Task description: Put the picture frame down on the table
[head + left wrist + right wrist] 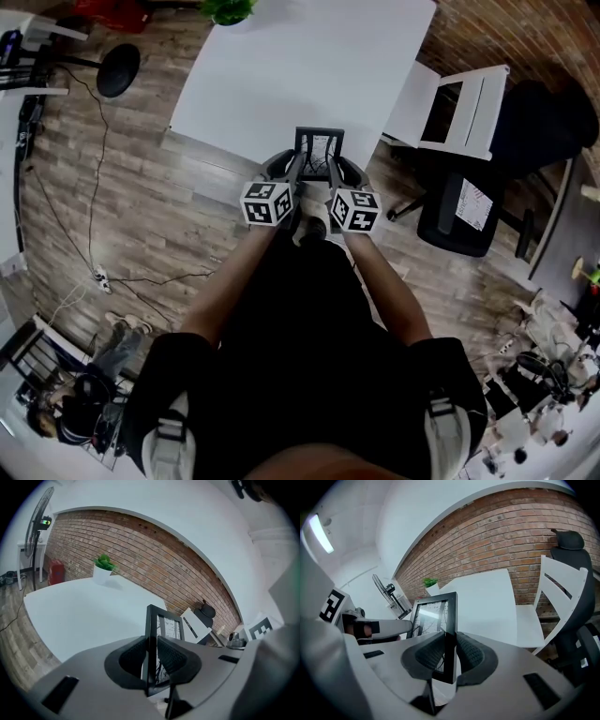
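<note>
A black picture frame (pixel 319 153) with a black-and-white branch print is held upright in the air, just short of the near edge of the white table (pixel 309 66). My left gripper (pixel 289 180) is shut on the picture frame's left side bar (pixel 151 644). My right gripper (pixel 339 183) is shut on its right side bar (pixel 450 634). In the left gripper view the picture frame stands edge-on between the ribbed pads (pixel 171 657). The right gripper view shows its glass front (pixel 431 616) and the left gripper (pixel 370 627) beyond it.
A potted green plant (pixel 228 9) stands at the table's far edge. A white chair (pixel 459 108) and a black office chair (pixel 487 197) are to the right by the brick wall. A standing fan (pixel 117 67) and cables lie on the wooden floor at left.
</note>
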`<action>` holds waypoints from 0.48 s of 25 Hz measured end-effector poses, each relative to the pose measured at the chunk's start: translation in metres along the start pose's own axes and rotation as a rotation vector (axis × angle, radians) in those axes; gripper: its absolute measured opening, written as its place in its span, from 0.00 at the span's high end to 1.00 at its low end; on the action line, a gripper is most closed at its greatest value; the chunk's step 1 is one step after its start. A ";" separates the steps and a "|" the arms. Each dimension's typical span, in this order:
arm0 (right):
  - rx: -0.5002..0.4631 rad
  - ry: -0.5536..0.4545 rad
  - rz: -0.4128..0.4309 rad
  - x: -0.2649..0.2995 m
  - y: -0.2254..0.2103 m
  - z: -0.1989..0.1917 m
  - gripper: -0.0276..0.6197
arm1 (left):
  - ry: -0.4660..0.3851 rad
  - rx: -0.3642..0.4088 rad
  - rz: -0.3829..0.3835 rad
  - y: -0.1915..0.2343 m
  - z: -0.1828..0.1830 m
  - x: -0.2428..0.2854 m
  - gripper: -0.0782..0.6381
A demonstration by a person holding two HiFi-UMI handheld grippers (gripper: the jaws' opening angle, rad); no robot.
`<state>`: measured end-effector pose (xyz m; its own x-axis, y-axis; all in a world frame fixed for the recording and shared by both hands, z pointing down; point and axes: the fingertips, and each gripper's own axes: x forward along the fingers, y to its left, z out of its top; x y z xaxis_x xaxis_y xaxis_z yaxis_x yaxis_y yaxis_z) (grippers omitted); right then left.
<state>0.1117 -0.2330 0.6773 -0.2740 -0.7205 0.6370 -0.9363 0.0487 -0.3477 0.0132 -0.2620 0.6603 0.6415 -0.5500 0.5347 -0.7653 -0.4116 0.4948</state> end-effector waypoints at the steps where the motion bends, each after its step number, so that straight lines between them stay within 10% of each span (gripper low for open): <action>1: 0.004 0.004 -0.004 0.002 -0.001 -0.001 0.85 | 0.008 0.003 -0.002 0.002 -0.001 0.002 0.78; 12: 0.023 0.024 -0.026 0.029 -0.013 -0.006 0.85 | 0.074 0.031 -0.023 0.019 -0.007 0.029 0.78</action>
<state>0.1148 -0.2502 0.7042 -0.2554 -0.7048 0.6619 -0.9380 0.0145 -0.3464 0.0174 -0.2813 0.6901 0.6603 -0.4856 0.5729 -0.7508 -0.4462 0.4870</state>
